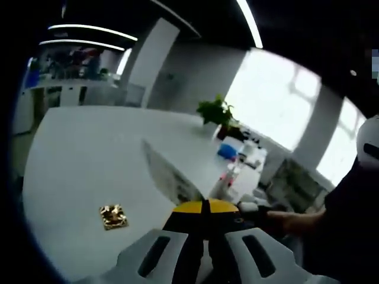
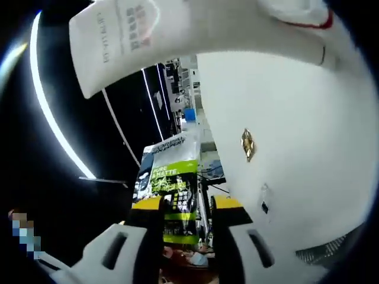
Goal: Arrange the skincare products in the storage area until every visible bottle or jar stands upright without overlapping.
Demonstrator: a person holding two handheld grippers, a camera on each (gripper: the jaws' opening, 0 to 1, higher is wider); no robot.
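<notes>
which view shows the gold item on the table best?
Left gripper view: the gold item lies face-on on the white table, ahead of the left gripper. Right gripper view shows it smaller and edge-on.

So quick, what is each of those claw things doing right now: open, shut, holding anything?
Left gripper: shut, its yellow tips meet; whether it pinches the thin sheet cannot be told.
Right gripper: shut on the green-labelled tube.

green-labelled pack | print blurred; white tube | lettering unreadable
</notes>
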